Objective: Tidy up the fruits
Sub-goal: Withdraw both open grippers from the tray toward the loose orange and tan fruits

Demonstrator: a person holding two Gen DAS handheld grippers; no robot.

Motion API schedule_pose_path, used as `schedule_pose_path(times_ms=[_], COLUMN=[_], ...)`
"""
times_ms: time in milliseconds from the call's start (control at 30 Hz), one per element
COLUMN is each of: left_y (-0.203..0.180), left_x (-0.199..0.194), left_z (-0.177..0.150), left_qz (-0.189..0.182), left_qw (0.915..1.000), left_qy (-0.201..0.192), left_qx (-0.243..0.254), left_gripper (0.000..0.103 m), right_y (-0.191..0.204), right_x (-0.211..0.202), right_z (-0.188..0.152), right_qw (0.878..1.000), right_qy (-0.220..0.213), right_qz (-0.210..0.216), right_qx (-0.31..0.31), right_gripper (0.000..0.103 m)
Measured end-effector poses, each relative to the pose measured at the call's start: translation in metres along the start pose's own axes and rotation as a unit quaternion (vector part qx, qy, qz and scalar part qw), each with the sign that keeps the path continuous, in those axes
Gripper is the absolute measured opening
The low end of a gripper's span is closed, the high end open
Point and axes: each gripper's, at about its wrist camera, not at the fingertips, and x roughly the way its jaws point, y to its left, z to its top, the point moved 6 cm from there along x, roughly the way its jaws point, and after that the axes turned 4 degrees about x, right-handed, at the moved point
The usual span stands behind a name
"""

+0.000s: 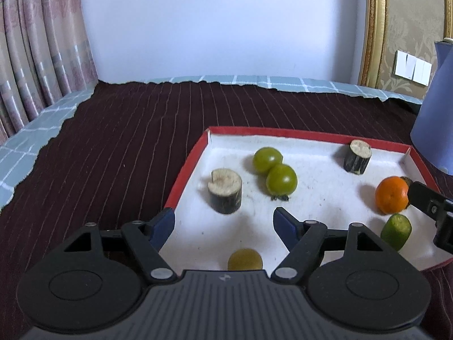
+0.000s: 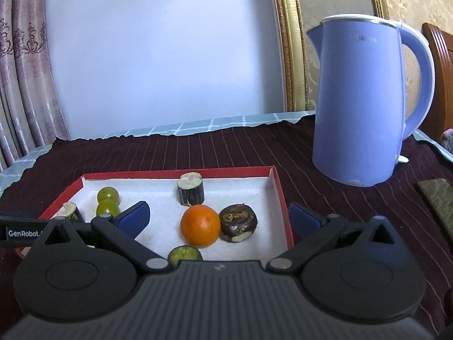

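Observation:
A red-rimmed white tray holds the fruit. My left gripper is open and empty, just short of a cut sugarcane piece. Two green tomatoes touch each other beyond it, and a yellowish fruit lies close under the gripper. My right gripper is wide open; an orange and a dark water chestnut sit between its fingers, untouched. Its right finger hangs outside the tray rim. A second sugarcane piece stands at the back, and a small green citrus lies nearest.
A blue electric kettle stands on the dark striped cloth right of the tray. A dark flat object lies at the far right. A curtain hangs at the left, with a wall behind the table.

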Motion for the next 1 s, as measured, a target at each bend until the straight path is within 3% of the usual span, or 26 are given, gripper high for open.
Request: schedule_pose_path(times_ms=[367, 500, 600, 800, 933, 1000], left_y=[0.004, 0.005, 0.006, 0.017, 0.026, 0.030], left_x=[-0.010, -0.013, -0.017, -0.029, -0.042, -0.046], left_z=[-0.013, -0.021, -0.027, -0.041, -0.051, -0.056], left_qz=[-0.002, -0.003, -0.002, -0.015, -0.030, -0.021], left_qw=[1.0000, 0.9999, 0.9998, 0.9986, 0.9963, 0.9958], left_qy=[-0.008, -0.013, -0.020, -0.049, -0.079, -0.089], left_qx=[0.000, -0.001, 0.005, -0.006, -0.012, -0.005], left_gripper=[0.077, 0.085, 0.085, 0.086, 0.097, 0.098], right_y=[0.019, 0.024, 0.023, 0.019, 0.025, 0.031], right_x=[-0.019, -0.030, -0.039, -0.057, -0.066, -0.068], right_z=[-0.015, -0.021, -0.026, -0.036, -0.050, -0.059], right_qw=[0.998, 0.997, 0.998, 0.998, 0.995, 0.993], right_qy=[0.002, 0.006, 0.004, -0.001, 0.021, 0.033], right_qz=[-0.001, 0.025, 0.043, 0.051, 0.084, 0.092], right_qx=[-0.063, -0.066, -0.052, -0.043, -0.051, -0.062], right_gripper=[0.103, 0.103, 0.103, 0.103, 0.103, 0.103])
